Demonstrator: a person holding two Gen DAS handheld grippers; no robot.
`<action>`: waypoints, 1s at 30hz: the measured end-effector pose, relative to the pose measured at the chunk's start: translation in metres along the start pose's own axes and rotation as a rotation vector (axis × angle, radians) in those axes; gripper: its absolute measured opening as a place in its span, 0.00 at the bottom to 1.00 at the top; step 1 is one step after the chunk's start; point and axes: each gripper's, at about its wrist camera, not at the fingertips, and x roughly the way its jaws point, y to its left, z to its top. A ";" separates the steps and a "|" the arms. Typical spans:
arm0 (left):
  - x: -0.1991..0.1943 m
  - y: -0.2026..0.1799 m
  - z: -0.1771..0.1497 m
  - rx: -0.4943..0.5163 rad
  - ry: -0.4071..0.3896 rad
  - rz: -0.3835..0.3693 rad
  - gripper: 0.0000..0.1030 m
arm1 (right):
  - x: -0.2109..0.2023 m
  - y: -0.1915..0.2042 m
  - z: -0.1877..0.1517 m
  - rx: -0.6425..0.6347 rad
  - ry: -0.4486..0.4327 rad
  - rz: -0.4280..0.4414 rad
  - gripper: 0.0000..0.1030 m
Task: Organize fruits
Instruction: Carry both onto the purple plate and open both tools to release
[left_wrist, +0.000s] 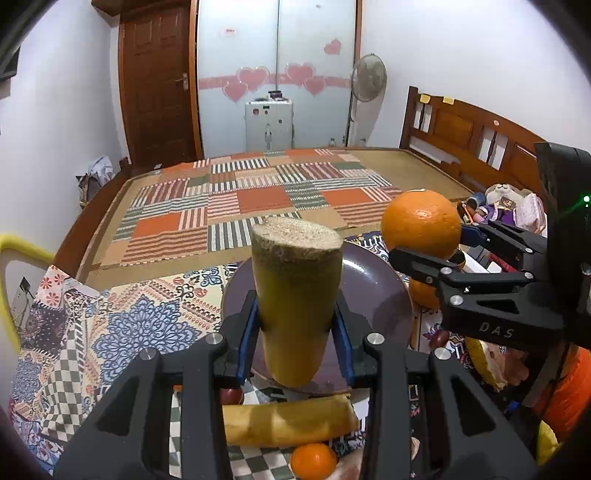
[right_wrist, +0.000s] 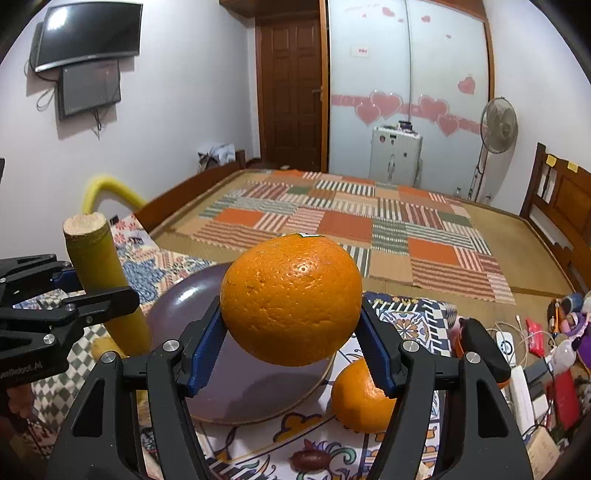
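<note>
My left gripper (left_wrist: 297, 328) is shut on a yellow-green sugarcane piece (left_wrist: 295, 291), held upright above a purple plate (left_wrist: 373, 291). My right gripper (right_wrist: 291, 339) is shut on a large orange (right_wrist: 291, 299), held above the plate's (right_wrist: 258, 384) right side. In the left wrist view the right gripper (left_wrist: 428, 240) holds that orange (left_wrist: 421, 221) to the right of the cane. In the right wrist view the left gripper (right_wrist: 70, 288) and cane (right_wrist: 99, 280) are at the left.
A second cane piece (left_wrist: 288, 421), a small mandarin (left_wrist: 314, 461) and a dark red fruit (left_wrist: 232, 395) lie on the patterned cloth near me. Another orange (right_wrist: 362, 398) and a red date (right_wrist: 310, 459) lie right of the plate. Cluttered items (right_wrist: 535, 369) sit at the right.
</note>
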 end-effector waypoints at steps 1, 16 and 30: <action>0.003 0.001 0.001 -0.004 0.008 -0.004 0.36 | 0.003 0.000 0.000 -0.005 0.012 0.004 0.63; 0.055 0.019 0.013 -0.066 0.150 -0.052 0.36 | 0.043 0.006 0.014 -0.059 0.170 0.003 0.63; 0.083 0.034 0.032 -0.108 0.212 -0.053 0.35 | 0.071 0.011 0.012 -0.052 0.274 0.033 0.63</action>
